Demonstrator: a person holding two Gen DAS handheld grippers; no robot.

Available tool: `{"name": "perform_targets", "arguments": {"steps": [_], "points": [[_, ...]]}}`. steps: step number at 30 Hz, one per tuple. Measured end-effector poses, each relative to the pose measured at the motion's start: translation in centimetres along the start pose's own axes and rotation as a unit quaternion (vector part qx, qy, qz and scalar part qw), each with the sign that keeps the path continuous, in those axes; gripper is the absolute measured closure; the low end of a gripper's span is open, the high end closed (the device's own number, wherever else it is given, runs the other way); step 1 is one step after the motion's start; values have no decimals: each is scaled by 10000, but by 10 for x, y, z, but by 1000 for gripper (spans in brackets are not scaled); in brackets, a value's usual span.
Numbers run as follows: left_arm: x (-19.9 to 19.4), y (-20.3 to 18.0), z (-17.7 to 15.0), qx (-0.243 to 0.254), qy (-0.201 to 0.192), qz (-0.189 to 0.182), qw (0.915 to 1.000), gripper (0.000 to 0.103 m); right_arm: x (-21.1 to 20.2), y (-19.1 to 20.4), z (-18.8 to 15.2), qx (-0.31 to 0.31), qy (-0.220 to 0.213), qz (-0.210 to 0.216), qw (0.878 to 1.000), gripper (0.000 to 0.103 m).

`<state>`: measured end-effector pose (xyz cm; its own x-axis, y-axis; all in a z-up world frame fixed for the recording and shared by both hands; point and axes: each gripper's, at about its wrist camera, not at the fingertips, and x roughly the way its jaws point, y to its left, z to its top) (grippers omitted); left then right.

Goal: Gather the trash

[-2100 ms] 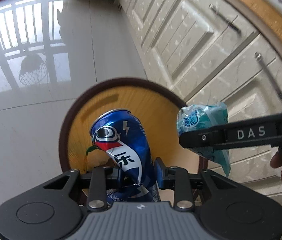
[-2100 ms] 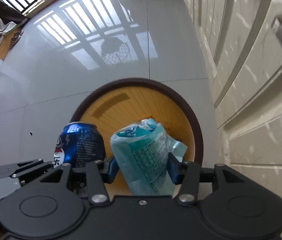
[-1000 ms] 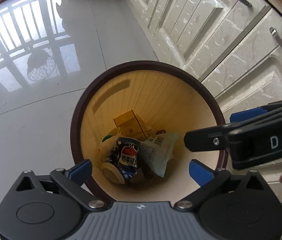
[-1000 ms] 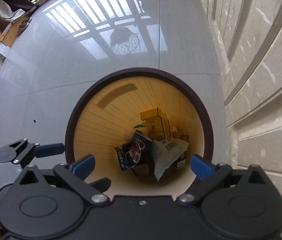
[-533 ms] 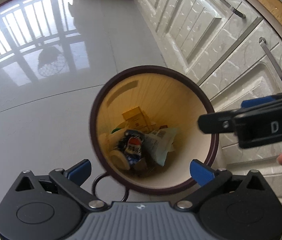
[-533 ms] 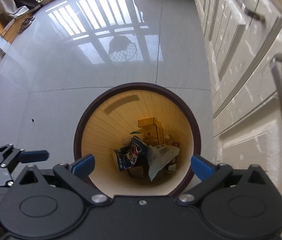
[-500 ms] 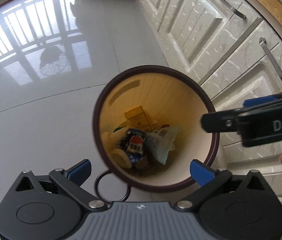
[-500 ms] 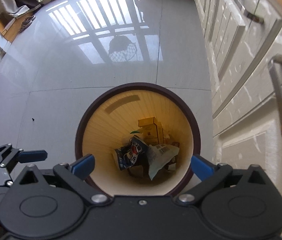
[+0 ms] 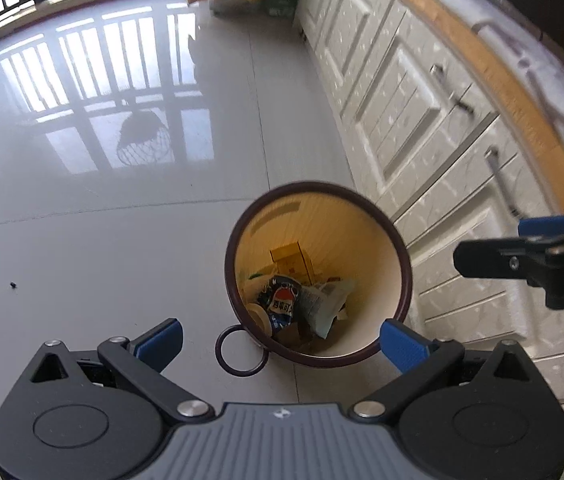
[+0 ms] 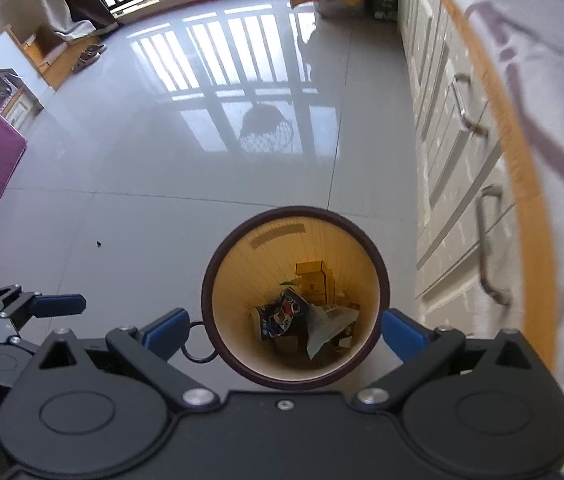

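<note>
Both the left gripper (image 9: 279,338) and the right gripper (image 10: 282,330) hang spread and empty above the bin (image 10: 217,320) at lower centre, where the can (image 10: 282,314) and wrapper (image 10: 328,322) lie, so a careless swing could tip it.

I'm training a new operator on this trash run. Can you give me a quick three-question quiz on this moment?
1. True or false: the left gripper is open and holds nothing.
2. Where is the blue can? A) on the floor B) inside the bin C) in the right gripper
3. What lies beside the can, on its cabinet side?

Key: 1 true. 2 B. 3 the pale teal wrapper.
</note>
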<state>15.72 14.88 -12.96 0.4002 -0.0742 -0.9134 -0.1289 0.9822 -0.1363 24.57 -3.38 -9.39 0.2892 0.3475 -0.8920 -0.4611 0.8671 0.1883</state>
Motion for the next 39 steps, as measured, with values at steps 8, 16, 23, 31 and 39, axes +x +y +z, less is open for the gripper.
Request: {"name": "perform_targets", "arguments": {"steps": [8, 16, 23, 31, 39], "points": [[-55, -10, -7, 20, -308, 157, 9994, 0, -47, 0, -13, -79, -163, -111, 9998, 0], [-106, -31, -17, 101, -658, 465, 9967, 0, -102, -11, -33, -40, -507, -251, 9984, 0], [-134, -51, -31, 183, -910, 403, 9949, 0, -147, -19, -56, 0, -889, -406, 9952, 0], [-160, -64, -52, 85, -1228, 338, 9918, 0, -183, -23, -92, 34, -1270, -584, 9902, 0], [-167, -75, -80, 134, -1385, 327, 9897, 0, -198, -21, -124, -24, -1362, -615, 9888, 0]]}}
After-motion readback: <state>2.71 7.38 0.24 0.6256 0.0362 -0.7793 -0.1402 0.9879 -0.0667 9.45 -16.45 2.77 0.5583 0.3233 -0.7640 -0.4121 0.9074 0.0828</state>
